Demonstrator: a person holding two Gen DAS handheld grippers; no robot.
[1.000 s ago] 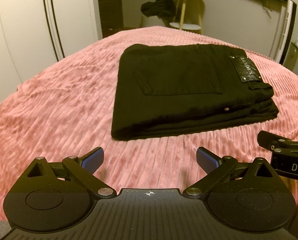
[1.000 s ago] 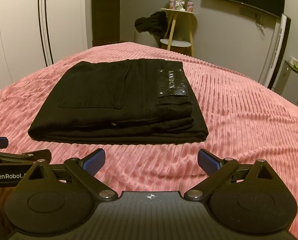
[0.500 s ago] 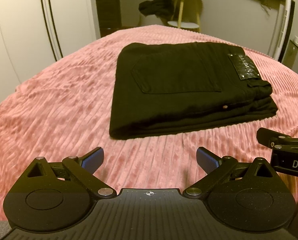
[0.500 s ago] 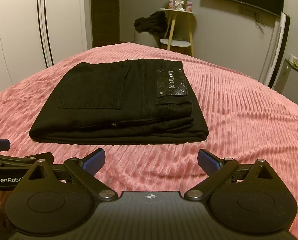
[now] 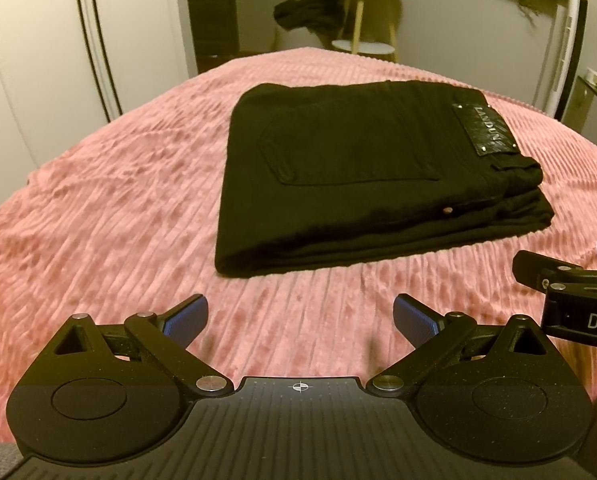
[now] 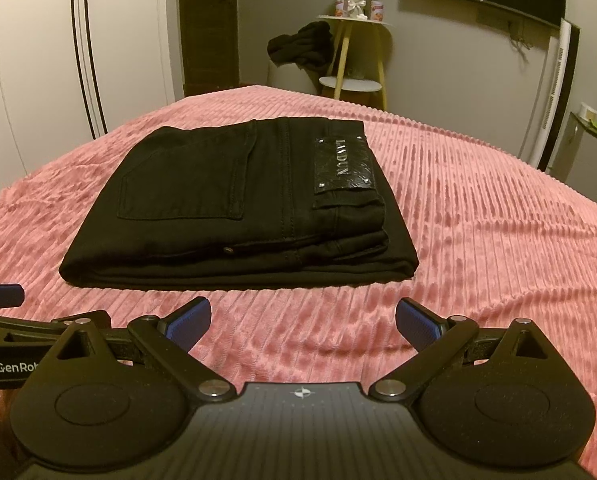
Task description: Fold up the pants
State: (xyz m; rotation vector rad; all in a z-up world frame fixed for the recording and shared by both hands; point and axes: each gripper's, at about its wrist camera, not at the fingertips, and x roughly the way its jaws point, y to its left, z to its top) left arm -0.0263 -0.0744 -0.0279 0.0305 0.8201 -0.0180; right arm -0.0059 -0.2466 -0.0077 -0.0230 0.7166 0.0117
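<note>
both grippers (image 5: 300, 318) (image 6: 302, 320) level, agape, empty

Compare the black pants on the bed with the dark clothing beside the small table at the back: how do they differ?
The black pants are folded into a flat, neat stack; the dark clothing is a crumpled heap. The pants lie on the pink bedspread; the heap sits beyond the bed, beside the small table. The pants show a back pocket and a brand patch; the heap shows no detail. Both look black and are untouched.

Left gripper (image 5: 300, 320) fingers spread, right gripper (image 6: 303, 320) fingers spread, side by side
</note>
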